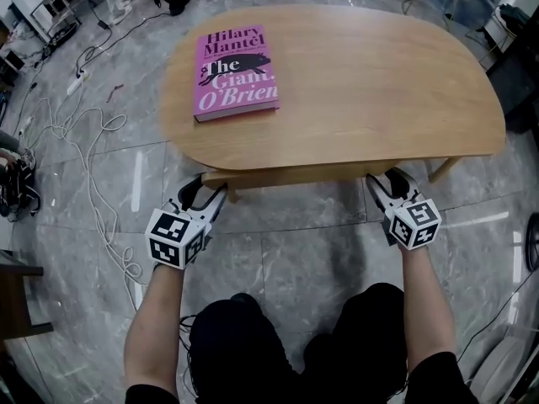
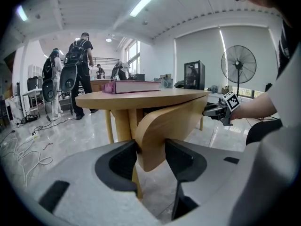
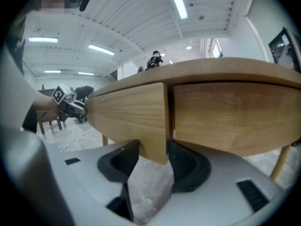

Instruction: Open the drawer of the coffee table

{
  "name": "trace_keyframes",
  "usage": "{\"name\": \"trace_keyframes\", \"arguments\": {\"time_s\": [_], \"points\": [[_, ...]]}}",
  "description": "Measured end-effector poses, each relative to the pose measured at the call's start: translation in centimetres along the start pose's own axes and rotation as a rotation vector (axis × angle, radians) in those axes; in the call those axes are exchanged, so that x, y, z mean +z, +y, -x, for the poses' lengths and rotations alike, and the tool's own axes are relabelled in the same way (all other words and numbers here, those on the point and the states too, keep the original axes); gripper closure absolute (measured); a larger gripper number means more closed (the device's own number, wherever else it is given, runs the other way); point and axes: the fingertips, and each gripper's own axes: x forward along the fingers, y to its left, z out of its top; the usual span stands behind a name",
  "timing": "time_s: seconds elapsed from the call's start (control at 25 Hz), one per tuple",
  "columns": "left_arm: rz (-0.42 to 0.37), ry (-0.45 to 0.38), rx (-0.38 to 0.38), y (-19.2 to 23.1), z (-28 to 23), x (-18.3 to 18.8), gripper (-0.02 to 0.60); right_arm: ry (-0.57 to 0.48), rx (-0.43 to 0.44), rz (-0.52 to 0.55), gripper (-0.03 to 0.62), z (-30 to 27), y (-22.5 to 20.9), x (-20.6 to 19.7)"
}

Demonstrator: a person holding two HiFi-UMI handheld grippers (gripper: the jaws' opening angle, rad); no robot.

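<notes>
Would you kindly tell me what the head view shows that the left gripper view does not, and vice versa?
Head view only: the title on the book and the marker cube of the left gripper. Left gripper view only: a standing fan, people with backpacks, and that gripper's jaws closed on the end of the drawer front. Both: the coffee table, the book, the right gripper.

Wood, pink, grey
Counter [image 1: 379, 82] and drawer [image 1: 286, 175] honey-tan; book [image 1: 236, 71] pink, black lettering; floor [image 1: 286, 259] grey marbled; left tool [image 1: 205, 190] and right tool [image 1: 387, 183] carry black-and-white squares.
</notes>
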Motion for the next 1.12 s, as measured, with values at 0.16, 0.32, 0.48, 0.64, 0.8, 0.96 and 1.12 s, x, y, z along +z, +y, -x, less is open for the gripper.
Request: {"name": "trace_keyframes", "arguments": {"time_s": [0.16,0.32,0.48,0.64,0.8,0.96,1.12], "points": [[0.012,0.023,-0.001,-0.2,0.2,0.1,0.390,0.024,-0.002,0.019,0.408,0.3,0.2,0.1],[0.004,0.040,-0.017,-0.8,1.0,-0.3,0.391,0.046,0.015,0.028,0.405,1.3,0.6,-0.2],[-0.017,0.068,-0.043,-1.7,2.0,-1.0,0.394,0.096,0.040,-0.009,0.410,2.6,1.5,-0.9],[-0.055,0.103,-0.058,-2.1,2.4,-1.1,0.407,0.123,0.025,-0.004,0.401,3.4,1.6,0.5],[-0.137,0.168,-0.061,-2.3,2.5,-1.1,0.402,0.146,0.010,0.185,0.395,4.5,1.8,3.3],[-0.291,0.187,-0.022,-2.1,3.0,-0.1,0.367,0.221,-0.001,0.399,0.382,5.0,2.2,4.8],[-0.352,0.166,-0.058,-2.5,3.5,1.7,0.368,0.239,0.025,0.494,0.393,5.5,2.4,5.6]]}}
